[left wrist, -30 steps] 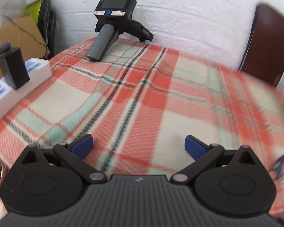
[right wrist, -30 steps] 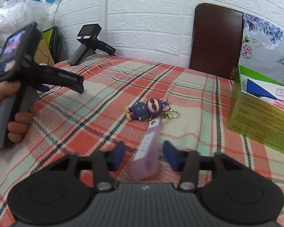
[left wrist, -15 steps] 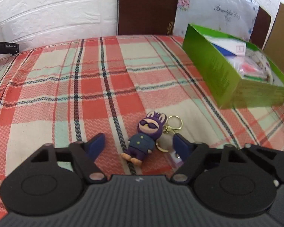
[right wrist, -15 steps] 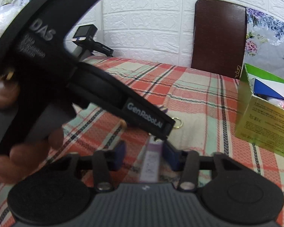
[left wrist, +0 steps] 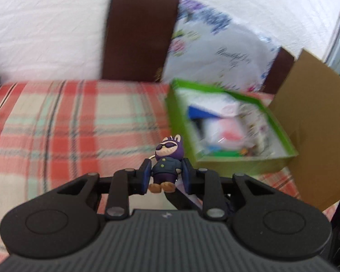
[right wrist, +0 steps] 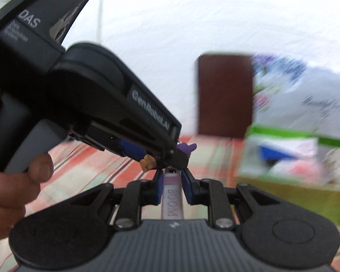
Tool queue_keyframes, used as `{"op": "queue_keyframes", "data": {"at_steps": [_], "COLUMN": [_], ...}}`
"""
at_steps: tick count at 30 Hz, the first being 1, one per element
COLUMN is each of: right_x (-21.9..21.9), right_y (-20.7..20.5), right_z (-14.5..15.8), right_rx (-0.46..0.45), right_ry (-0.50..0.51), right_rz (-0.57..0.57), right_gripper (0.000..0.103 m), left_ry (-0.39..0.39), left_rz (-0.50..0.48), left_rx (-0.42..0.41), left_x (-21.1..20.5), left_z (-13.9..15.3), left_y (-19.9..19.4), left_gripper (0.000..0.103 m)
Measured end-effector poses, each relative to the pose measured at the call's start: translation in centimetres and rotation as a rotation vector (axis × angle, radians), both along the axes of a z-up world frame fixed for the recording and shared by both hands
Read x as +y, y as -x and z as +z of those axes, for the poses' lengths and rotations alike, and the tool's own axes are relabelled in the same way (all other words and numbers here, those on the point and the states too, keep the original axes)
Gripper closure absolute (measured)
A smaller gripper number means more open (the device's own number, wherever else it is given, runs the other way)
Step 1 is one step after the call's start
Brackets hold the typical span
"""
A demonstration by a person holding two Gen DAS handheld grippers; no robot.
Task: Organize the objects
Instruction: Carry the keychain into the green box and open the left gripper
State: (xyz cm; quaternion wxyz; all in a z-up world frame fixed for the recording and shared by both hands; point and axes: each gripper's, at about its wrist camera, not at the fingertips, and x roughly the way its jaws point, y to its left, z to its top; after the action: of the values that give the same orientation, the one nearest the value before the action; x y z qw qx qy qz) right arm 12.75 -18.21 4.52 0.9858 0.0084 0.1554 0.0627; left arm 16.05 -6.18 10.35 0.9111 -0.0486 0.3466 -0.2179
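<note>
Plaid blanket (left wrist: 56,122) across the bed, red, cream and mint. Beyond it, open green box (left wrist: 290,156) already stocked with packets, propped against brown cardboard (left wrist: 317,136). Nearer, left gripper (left wrist: 166,174), jaws just drawn in from wide open and now clamped on the torso of a purple bunny keychain figure (left wrist: 167,158) in sunglasses, lifted clear of the blanket where it lay half a second ago. Seen from the right wrist camera, same figure's ears and tan feet poking out of that gripper, a hand (right wrist: 13,181) on its grey grip. Just below, right gripper (right wrist: 172,187), jaws likewise just narrowed, pinching a slim pale lilac tag (right wrist: 171,200) with printed lettering. Both ends of the keychain apparently held now, so likely ready for carrying to the green box.
</note>
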Motion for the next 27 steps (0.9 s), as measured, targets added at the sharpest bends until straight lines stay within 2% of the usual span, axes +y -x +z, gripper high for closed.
{"op": "queue_keyframes", "data": {"at_steps": [2,6,8,9,10,11,12,13,15,18,22,27], "right_x": [-2.1,-6.6,-8.9,-9.8,-10.7,-11.5,-12.4,-13.3,-14.4,-14.9,-16.4,-17.2], "right_y": [0.1,-0.5,-1.4,-2.3,-3.3,-4.4,-5.0,-5.0,-3.6,-1.7,-0.7,1.9], "right_z": [1.0,2.5,2.9,2.9,2.5,2.0,1.5,1.1,0.5,-0.3,-1.1,-0.8], "right_rx": [-0.051,-0.125,-0.14,-0.133,-0.108,-0.057,-0.01,0.012,-0.003,-0.023,0.001,0.001], "right_ry": [-0.005,0.012,0.032,0.066,0.105,0.131,0.132,0.106,0.032,-0.048,-0.183,-0.191], "right_rz": [-0.041,-0.157,-0.204,-0.226,-0.256,-0.288,-0.311,-0.322,-0.331,-0.358,-0.377,-0.4], "right_gripper": [0.084,0.084,0.084,0.082,0.065,0.053,0.051,0.054,0.053,0.05,0.049,0.046], "left_ry": [0.013,-0.051,-0.067,-0.081,-0.103,-0.133,-0.167,-0.189,-0.188,-0.253,-0.319,-0.346], "left_rz": [-0.069,-0.162,-0.181,-0.169,-0.138,-0.097,-0.063,-0.038,-0.015,0.048,0.086,0.102], "left_rx": [-0.022,-0.108,-0.13,-0.133,-0.146,-0.156,-0.149,-0.13,-0.104,-0.089,-0.082,-0.086], "left_x": [-2.8,-9.5,-12.3,-13.4,-14.3,-14.9,-15.3,-15.3,-14.7,-14.4,-14.0,-13.8], "left_z": [1.5,3.3,3.5,3.4,3.2,2.8,2.2,1.6,0.6,-0.8,-1.5,-1.3], "left_y": [-0.7,-1.9,-3.1,-3.8,-4.5,-5.1,-5.5,-5.8,-6.0,-5.5,-4.1,-1.9], "left_gripper": [0.072,0.072,0.069,0.058,0.048,0.047,0.047,0.047,0.045,0.036,0.03,0.029]}}
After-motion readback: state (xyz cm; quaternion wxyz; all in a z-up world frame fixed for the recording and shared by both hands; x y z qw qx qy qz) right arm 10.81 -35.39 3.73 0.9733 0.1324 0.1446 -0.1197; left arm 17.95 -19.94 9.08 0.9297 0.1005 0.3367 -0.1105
